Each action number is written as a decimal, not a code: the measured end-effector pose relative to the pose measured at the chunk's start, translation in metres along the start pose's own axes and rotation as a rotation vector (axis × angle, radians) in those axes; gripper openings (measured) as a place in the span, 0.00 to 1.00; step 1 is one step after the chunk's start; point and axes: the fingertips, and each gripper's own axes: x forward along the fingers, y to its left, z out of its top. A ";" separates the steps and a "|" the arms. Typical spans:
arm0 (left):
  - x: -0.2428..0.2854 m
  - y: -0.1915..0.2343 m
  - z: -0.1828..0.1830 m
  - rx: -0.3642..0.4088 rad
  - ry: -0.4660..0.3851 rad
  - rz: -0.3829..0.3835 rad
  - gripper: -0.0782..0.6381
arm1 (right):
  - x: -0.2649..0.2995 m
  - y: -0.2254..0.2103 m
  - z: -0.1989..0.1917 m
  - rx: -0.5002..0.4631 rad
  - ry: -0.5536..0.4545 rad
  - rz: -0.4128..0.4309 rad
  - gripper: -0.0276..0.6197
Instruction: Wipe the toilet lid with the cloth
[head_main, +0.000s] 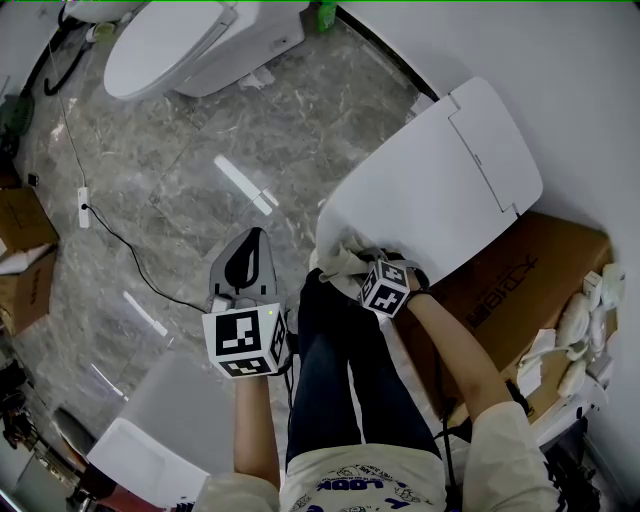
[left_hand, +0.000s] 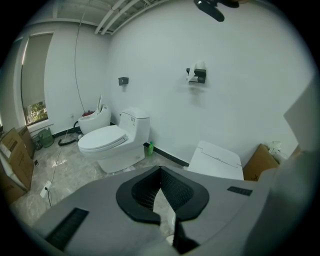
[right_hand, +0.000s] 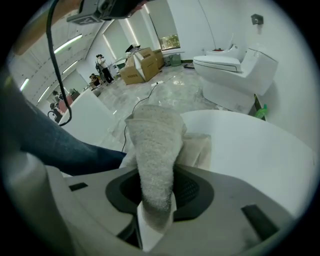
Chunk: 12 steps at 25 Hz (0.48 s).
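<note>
The white toilet lid (head_main: 430, 190) lies closed, slanting from the picture's middle to the upper right. A beige towelling cloth (head_main: 343, 258) rests bunched on the lid's near edge. My right gripper (head_main: 355, 265) is shut on the cloth, and in the right gripper view the cloth (right_hand: 155, 150) hangs out between the jaws over the lid (right_hand: 250, 145). My left gripper (head_main: 252, 240) hovers over the marble floor left of the toilet with its jaws shut and nothing in them. The left gripper view shows the lid (left_hand: 215, 160) ahead to the right.
A second toilet (head_main: 170, 45) stands at the far left with a green bottle (head_main: 325, 15) beside it. A cardboard box (head_main: 520, 290) sits under the task toilet's right side. More boxes (head_main: 20, 250), a floor cable (head_main: 110, 230) and a white panel (head_main: 150, 430) lie left. The person's leg (head_main: 340, 370) is between the grippers.
</note>
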 end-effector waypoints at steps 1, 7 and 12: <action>0.002 -0.003 0.001 0.003 0.001 -0.004 0.11 | -0.002 -0.004 -0.004 -0.017 0.006 0.000 0.22; 0.015 -0.024 0.005 0.019 0.004 -0.030 0.11 | -0.021 -0.044 -0.033 -0.017 0.012 -0.028 0.22; 0.024 -0.038 0.007 0.036 0.013 -0.048 0.11 | -0.042 -0.090 -0.057 0.097 -0.015 -0.088 0.22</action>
